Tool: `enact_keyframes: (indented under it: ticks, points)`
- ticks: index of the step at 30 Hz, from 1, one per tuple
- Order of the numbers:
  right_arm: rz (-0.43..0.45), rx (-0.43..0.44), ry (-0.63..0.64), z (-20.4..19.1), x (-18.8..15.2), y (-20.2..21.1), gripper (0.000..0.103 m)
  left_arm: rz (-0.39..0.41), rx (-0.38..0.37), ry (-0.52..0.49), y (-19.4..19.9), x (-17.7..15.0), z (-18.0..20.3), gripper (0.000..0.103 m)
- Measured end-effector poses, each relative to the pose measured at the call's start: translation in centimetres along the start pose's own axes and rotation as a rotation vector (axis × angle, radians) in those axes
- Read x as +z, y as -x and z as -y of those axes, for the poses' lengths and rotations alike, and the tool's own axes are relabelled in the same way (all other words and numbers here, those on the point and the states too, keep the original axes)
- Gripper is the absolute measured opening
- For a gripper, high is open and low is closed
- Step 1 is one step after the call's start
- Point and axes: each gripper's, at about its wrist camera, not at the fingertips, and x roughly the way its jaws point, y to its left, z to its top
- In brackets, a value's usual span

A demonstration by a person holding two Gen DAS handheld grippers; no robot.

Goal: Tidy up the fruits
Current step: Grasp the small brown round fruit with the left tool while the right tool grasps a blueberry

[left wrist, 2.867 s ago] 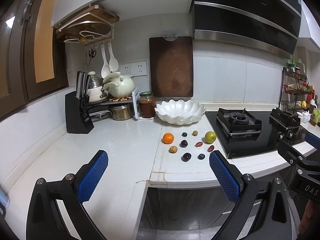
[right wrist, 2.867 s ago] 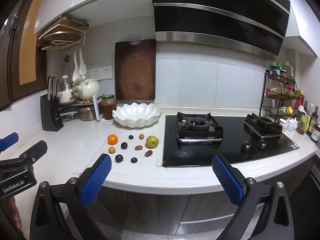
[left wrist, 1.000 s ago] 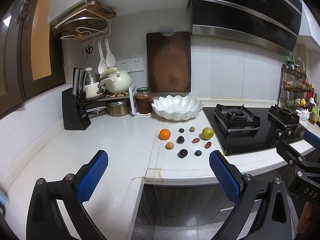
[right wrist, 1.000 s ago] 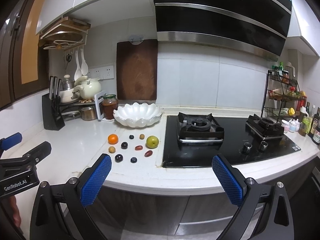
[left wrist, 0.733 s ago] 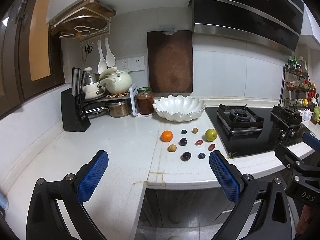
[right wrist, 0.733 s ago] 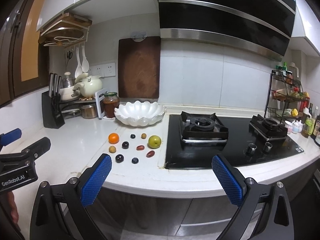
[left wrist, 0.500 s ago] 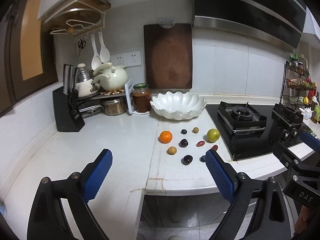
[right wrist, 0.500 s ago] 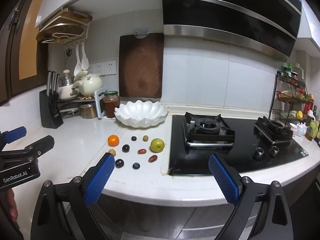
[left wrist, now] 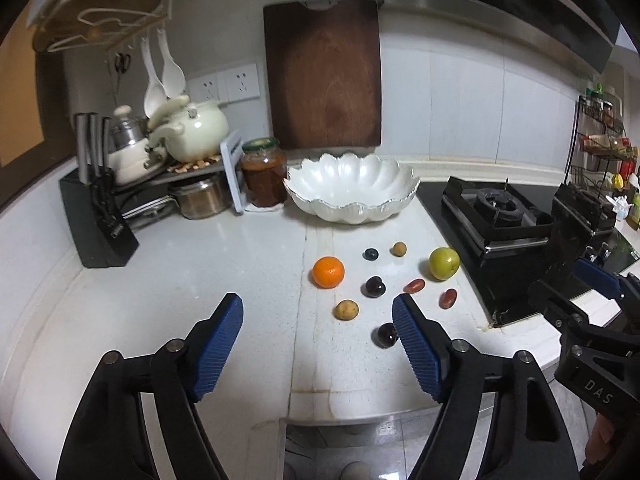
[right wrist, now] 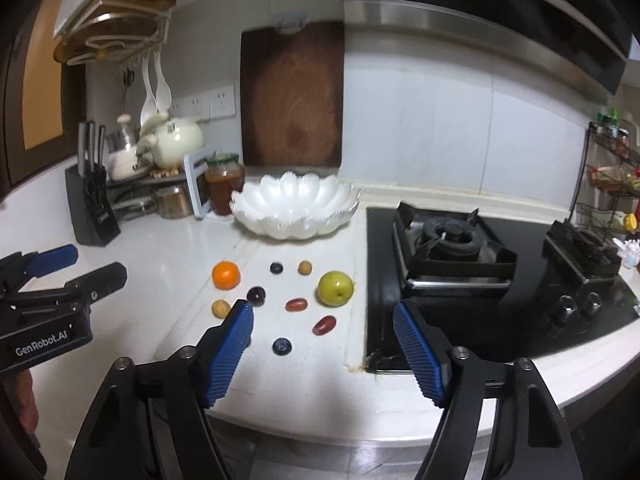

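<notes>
Both grippers have moved in closer over the fruits (right wrist: 296, 304), scattered on the white table (left wrist: 200, 280) just near of the empty scalloped bowl (left wrist: 350, 188), left gripper (left wrist: 318, 336) and right gripper (right wrist: 323, 344) fingers spread wide, holding nothing

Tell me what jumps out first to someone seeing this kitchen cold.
The scatter of small fruits on the white counter: a bright orange at the left, a green apple nearest the black gas stove, dark and red little ones between. Behind them sits an empty white scalloped bowl. Both grippers, left gripper and right gripper, hang open in the foreground, holding nothing.
</notes>
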Motion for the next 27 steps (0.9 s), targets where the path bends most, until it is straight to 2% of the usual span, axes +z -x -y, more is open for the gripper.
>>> enact_keyframes:
  ticks: [10,16,25,27]
  points:
    - [-0.145,0.057,0.026,-1.4,-0.9,-6.2,0.060,-0.112,-0.050,-0.022,-6.4,0.2,-0.6,0.063]
    - [-0.247,0.095,0.030,-2.1,-2.1,-9.6,0.052,-0.170,-0.079,-0.029,-9.7,-0.5,-0.6,0.060]
    - [-0.327,0.131,0.010,-2.4,-3.3,-13.0,0.047,-0.258,-0.127,-0.014,-14.1,-1.4,0.0,0.050]
    - [-0.342,0.143,0.007,-2.5,-3.6,-13.7,0.042,-0.272,-0.132,-0.013,-14.8,-1.6,0.1,0.049]
